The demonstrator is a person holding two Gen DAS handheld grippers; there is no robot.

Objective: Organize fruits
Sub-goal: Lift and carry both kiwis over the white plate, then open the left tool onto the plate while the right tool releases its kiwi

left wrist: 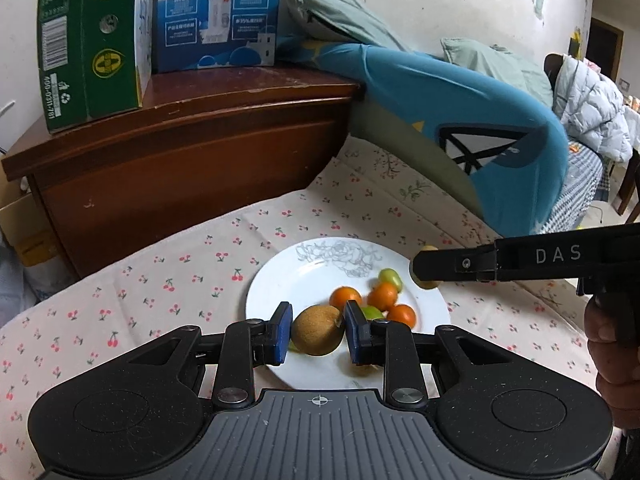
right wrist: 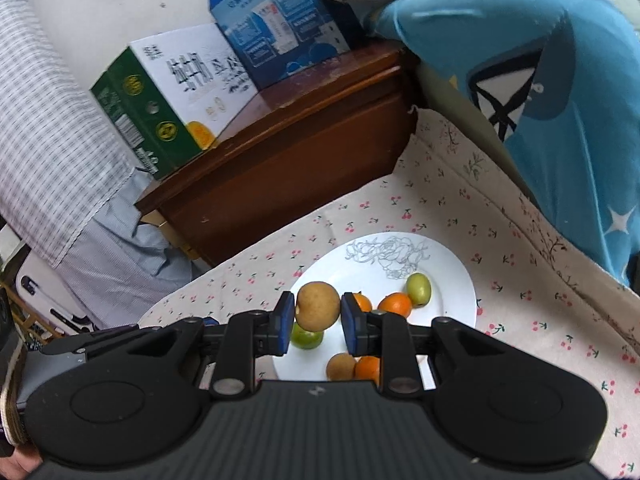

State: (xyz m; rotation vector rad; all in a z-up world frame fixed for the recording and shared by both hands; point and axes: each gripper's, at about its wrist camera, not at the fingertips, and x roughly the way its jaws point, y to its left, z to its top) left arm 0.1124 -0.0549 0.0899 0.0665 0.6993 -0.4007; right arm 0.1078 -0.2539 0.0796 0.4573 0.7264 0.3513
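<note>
Fruits are sitting on the plate (right wrist: 460, 276), and two more are being carried in. The right claw (right wrist: 318, 322) is gripping a tan fruit (right wrist: 317, 306) between its blue pads (right wrist: 285, 320), above the plate's left part. The left claw (left wrist: 316, 332) is holding a brown kiwi (left wrist: 318, 330) low over the plate's near edge. Oranges (left wrist: 345, 297) and a green fruit (left wrist: 390, 278) are lying beyond. This looks like the placing step; next, each claw probably needs lowering into a free spot, then opening gently so nothing rolls off onto the cherry-print cloth (left wrist: 160, 272).

far plate (right wrist: 460, 272) half bare | near half crowded with fruit | wooden cabinet (right wrist: 280, 172) blocks left
</note>
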